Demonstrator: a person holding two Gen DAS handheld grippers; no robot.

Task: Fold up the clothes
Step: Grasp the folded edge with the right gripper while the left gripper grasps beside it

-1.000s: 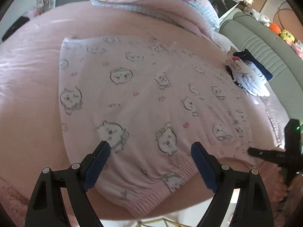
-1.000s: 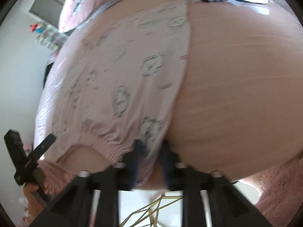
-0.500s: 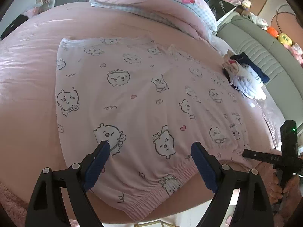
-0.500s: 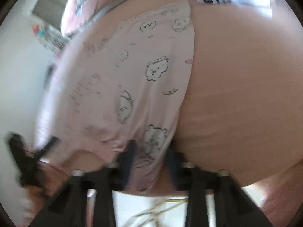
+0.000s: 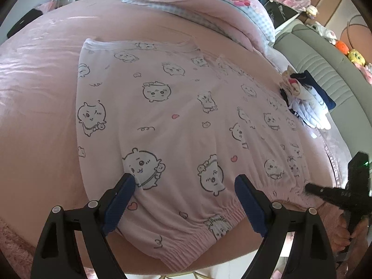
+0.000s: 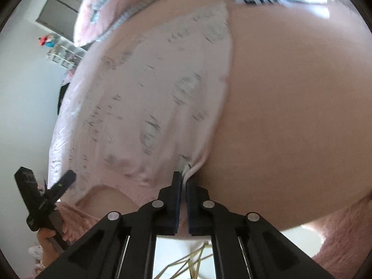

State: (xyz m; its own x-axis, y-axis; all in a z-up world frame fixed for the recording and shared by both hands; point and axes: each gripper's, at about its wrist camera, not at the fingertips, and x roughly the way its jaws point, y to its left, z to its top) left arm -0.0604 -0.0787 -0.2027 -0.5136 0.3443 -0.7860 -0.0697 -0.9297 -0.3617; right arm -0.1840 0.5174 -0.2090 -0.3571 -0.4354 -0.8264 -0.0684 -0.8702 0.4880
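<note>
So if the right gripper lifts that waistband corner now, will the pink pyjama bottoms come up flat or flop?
Probably flop: the pyjama bottoms lie thin and limp on the bed. The right gripper pinches one corner only, so the rest likely drapes and drags.

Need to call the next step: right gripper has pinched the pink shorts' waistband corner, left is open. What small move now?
Probably close the left gripper on the waistband beneath it: its jaws stand open above it, while the right gripper already pinches the shorts' other corner.

Pink bed [image 5: 46,107] bears printed garment [image 5: 176,116], quilt [image 5: 200,4], folded clothes [image 5: 307,102].
</note>
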